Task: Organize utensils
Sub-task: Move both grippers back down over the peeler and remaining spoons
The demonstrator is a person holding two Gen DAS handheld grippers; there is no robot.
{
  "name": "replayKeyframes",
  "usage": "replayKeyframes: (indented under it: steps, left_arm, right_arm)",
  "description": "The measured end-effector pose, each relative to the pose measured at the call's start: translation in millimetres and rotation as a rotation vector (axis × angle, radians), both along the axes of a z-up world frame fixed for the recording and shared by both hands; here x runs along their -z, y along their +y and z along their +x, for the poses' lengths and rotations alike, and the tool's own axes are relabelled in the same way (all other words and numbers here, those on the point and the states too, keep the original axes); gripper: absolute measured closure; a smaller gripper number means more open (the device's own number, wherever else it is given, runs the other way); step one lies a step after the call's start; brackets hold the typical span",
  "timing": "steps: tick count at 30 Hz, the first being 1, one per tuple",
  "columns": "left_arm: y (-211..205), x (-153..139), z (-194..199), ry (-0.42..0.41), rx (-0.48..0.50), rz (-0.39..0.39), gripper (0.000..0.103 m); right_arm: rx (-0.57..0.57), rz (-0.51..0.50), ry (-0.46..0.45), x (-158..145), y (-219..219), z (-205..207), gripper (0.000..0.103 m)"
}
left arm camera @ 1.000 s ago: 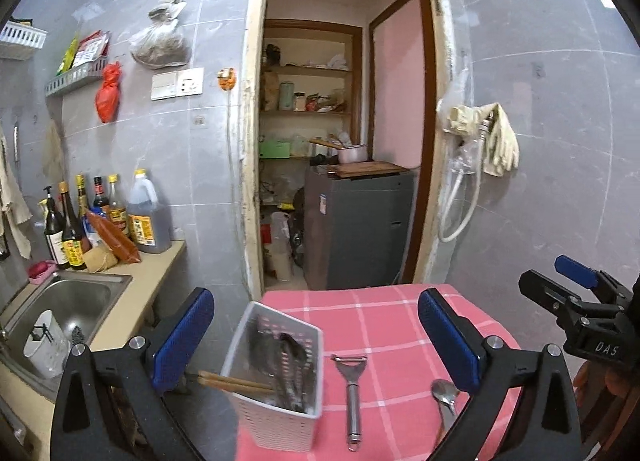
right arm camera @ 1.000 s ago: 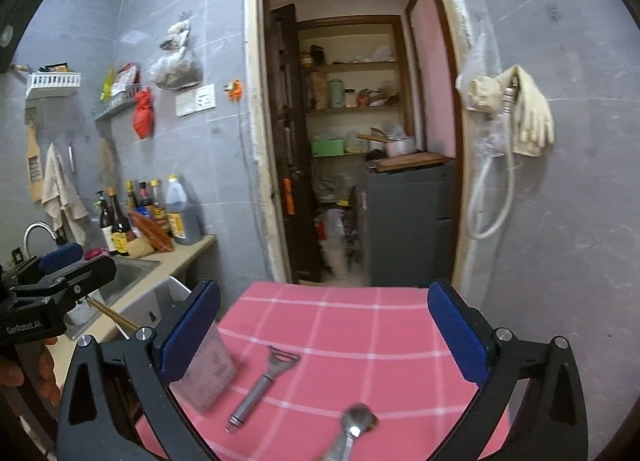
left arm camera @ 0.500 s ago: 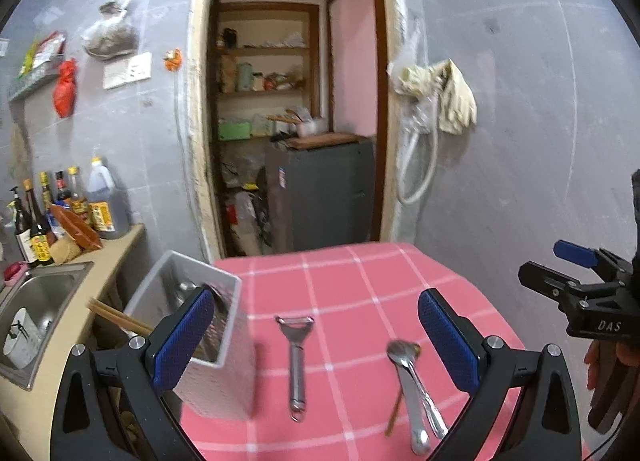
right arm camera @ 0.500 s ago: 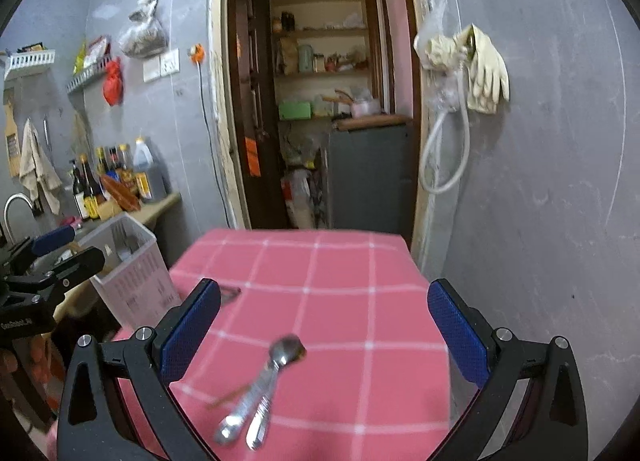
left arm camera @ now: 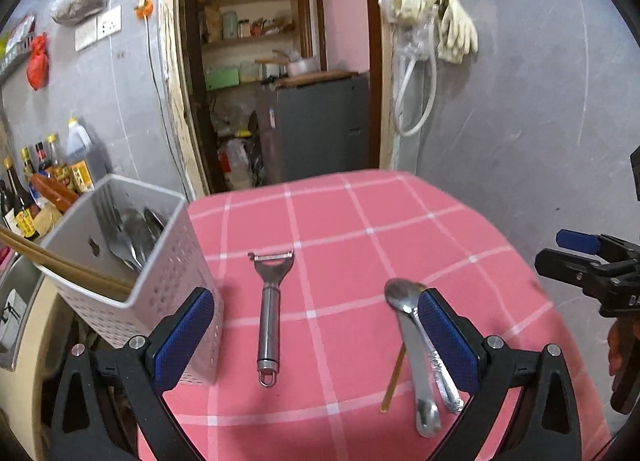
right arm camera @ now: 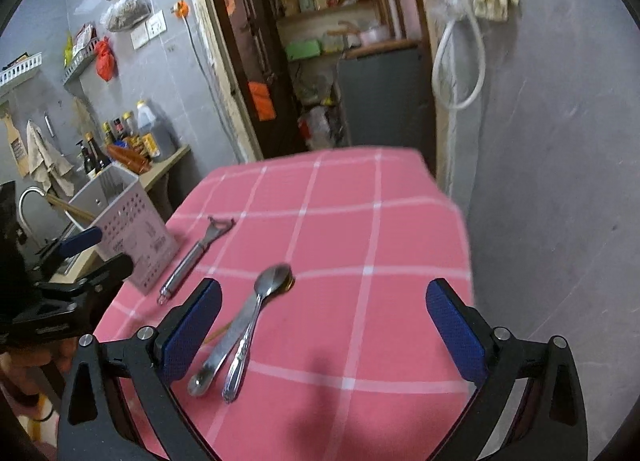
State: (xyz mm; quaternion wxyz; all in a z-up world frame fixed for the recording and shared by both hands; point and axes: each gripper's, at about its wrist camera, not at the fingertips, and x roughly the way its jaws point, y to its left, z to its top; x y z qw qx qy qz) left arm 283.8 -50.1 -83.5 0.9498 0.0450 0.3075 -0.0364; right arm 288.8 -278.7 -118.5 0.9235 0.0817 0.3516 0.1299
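While both the left gripper point(left arm camera: 312, 335) and the right gripper point(right arm camera: 324, 325) hover empty with fingers wide apart, the stacked spoons point(right arm camera: 256, 313) near the table's point(right arm camera: 400, 197) front edge — overlapping, beside a chopstick point(left arm camera: 394, 377) — could slide apart or drop off if pinched unevenly.

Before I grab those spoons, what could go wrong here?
The two spoons lie stacked, with a thin stick under them, so a pinch may lift just one. The utensil basket sits at the tablecloth's left edge; a bump from the left gripper could tip it off.
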Motion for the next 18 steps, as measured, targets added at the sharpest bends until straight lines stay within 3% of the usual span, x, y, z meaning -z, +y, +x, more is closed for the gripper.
replayKeyframes:
  steps: [6,11,18]
  left_arm:
    - [-3,26,16,0.031,-0.063,0.055,0.000]
    - [3,43,31,0.072,-0.118,0.059,0.006]
    - [8,63,57,0.144,-0.190,0.071,0.024]
  right_arm:
    - [-0.068,0.026,0.077,36,17,16,0.030]
    - [-0.142,0.048,0.130,59,40,32,0.063]
    - [-0.213,0.077,0.165,75,69,51,0.079]
